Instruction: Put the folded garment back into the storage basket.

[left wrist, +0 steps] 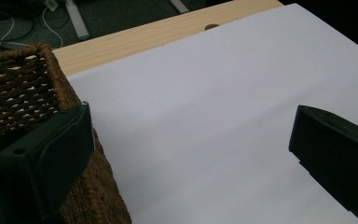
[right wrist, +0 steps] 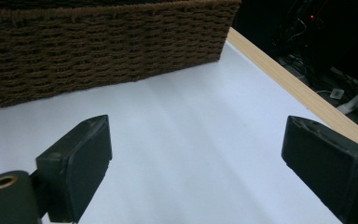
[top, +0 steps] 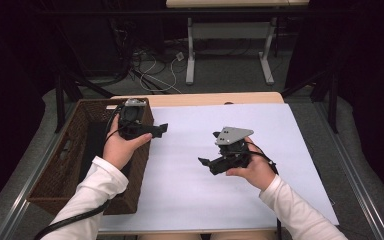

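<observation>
From the high view, both hands are up over the table. The left gripper (top: 156,129) sits above the near-right rim of the wicker basket (top: 60,170), its jaws pointing across toward the white sheet (top: 190,190). The right gripper (top: 209,149) hangs over the middle of that sheet, well apart from the left one, jaws aimed back toward the basket, grey plate on top. Nothing sits between either pair of jaws. The basket lies just under and behind the left gripper, and off to the far side of the right one, with bare sheet in between. Beyond both, a strip of wooden table edge (top: 200,99).

Over to the left gripper view: jaws spread wide, one low at the left, the other low at the right, empty white sheet (left wrist: 205,121) between them. The basket (left wrist: 23,88) corner sits right behind the left-hand jaw, so close I cannot tell whether they touch. Ahead of the jaws, the wooden edge (left wrist: 158,35).

Now the right gripper view: jaws wide again, nothing held. Straight ahead of them, past a stretch of sheet (right wrist: 191,140), stands the basket (right wrist: 102,46) side wall, clear of both jaws. The wooden edge (right wrist: 289,84) runs off beyond the right-hand jaw
</observation>
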`<state>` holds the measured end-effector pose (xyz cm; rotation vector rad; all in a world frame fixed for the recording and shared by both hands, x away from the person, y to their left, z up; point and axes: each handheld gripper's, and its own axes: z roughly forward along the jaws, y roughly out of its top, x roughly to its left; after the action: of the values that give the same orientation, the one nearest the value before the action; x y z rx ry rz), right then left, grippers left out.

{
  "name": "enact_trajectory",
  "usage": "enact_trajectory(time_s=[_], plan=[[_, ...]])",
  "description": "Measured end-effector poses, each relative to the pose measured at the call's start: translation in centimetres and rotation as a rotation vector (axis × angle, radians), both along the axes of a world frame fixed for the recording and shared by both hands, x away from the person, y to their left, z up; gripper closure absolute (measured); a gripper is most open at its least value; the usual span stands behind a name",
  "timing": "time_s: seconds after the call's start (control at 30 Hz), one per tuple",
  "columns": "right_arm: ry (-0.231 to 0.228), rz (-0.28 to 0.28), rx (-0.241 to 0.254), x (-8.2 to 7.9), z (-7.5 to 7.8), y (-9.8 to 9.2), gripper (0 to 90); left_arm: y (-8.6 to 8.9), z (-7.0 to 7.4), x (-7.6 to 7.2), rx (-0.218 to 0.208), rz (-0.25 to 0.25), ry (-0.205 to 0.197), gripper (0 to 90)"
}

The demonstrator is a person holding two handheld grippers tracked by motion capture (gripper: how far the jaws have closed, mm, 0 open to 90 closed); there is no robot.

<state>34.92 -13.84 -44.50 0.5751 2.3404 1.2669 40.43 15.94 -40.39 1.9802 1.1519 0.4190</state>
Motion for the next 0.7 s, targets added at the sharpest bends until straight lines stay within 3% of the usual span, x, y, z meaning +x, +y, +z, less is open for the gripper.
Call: enact_trajectory(time_s=[0.47,0.7], plan=[[0.003,-0.043,-0.002,0.0,-0.2,-2.8,7.7,-2.1,-1.3,-2.2,-0.044,-0.088,-0.018,0.2],[0.026,-0.065,0.0,-0.2,-1.4,-4.2,4.6,-3.2,-2.7,-3.4,-0.062,-0.126,-0.018,0.2]])
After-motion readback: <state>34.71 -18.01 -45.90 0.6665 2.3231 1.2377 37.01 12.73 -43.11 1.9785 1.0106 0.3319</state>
